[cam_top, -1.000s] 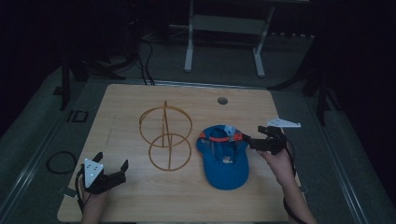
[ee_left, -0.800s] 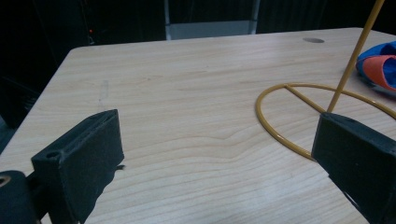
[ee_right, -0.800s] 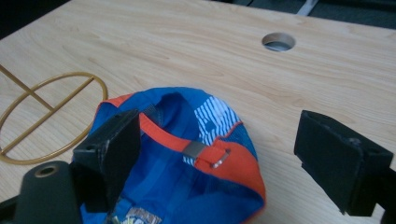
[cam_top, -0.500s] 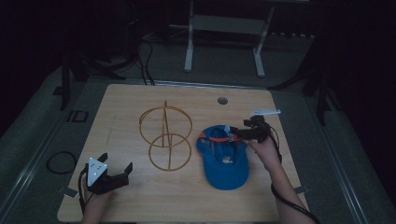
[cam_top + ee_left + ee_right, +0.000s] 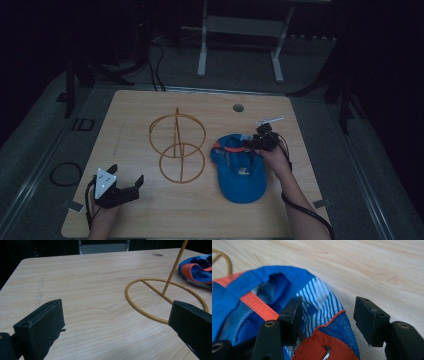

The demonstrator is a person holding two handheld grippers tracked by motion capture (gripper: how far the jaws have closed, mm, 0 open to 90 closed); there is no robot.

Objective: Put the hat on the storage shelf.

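The blue fabric cap with orange trim (image 5: 239,167) is lying at the table's four o'clock, beside the yellow wire stand (image 5: 178,146). The right gripper (image 5: 329,312), jaws closing but not yet pinching, is straddling its striped rim; thin fabric could slip free. The left gripper (image 5: 122,187) is resting apart at seven o'clock.

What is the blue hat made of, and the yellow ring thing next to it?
The blue hat looks like soft cloth: it has netted mesh panels, a striped lining and orange fabric trim. The yellow ring thing looks like thin metal wire with a glossy yellow coating, since it is stiff, slim and shiny; coated plastic cannot be ruled out.
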